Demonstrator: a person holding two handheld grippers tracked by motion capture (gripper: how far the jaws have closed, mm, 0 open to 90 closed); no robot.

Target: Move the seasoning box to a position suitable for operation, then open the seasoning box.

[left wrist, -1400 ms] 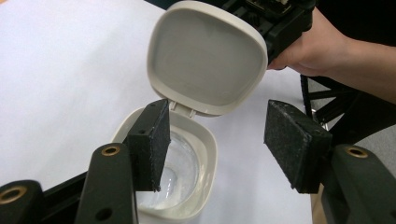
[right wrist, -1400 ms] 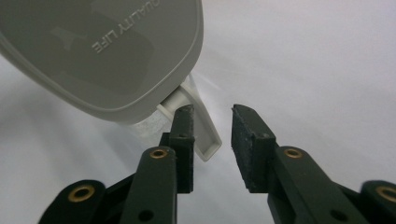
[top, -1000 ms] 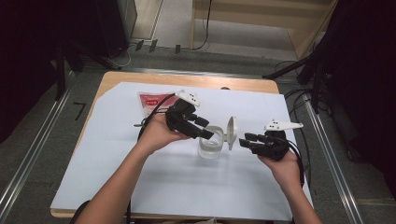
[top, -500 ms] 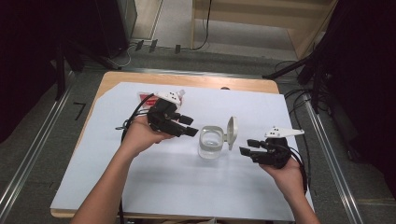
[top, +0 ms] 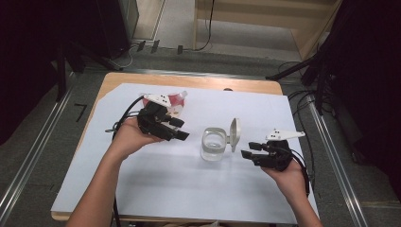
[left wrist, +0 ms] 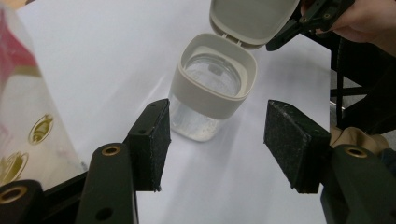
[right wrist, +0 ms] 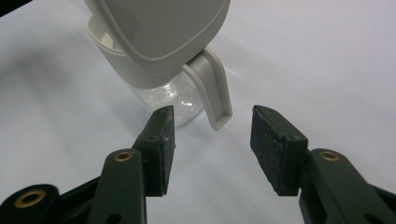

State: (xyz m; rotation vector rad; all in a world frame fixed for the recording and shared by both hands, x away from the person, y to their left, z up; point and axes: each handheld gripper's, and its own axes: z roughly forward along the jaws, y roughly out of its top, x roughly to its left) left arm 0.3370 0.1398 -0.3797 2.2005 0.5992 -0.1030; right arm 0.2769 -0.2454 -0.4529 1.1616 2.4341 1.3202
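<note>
At the left of the high view my left gripper [top: 182,128] hung over the white sheet [top: 156,179] on the counter [top: 189,81], well apart from the jar [top: 214,144], with a red-and-clear bag [top: 177,99] just behind it. Its fingers [left wrist: 152,140] had just been opening and stood apart, with nothing between them; the jar lay ahead of them in the left gripper view, not yet reached.

The jar stood upright at the frame's centre, clear glass with a pale collar, and its hinged lid [top: 234,135] was tipped up on the right side. It looked nearly empty.

At the right, my right gripper [top: 246,152] sat low and close beside the lid. Its fingers [right wrist: 161,140] were spread with nothing held, and the lid's tab [right wrist: 212,100] hung just ahead of the gap.

To do this well, I judged the left fingers should come in level and take the glass below the collar, squarely, to steady it. The right fingers should then work only the tab or lid edge, gently, so the jar neither slid on the sheet nor tipped.
</note>
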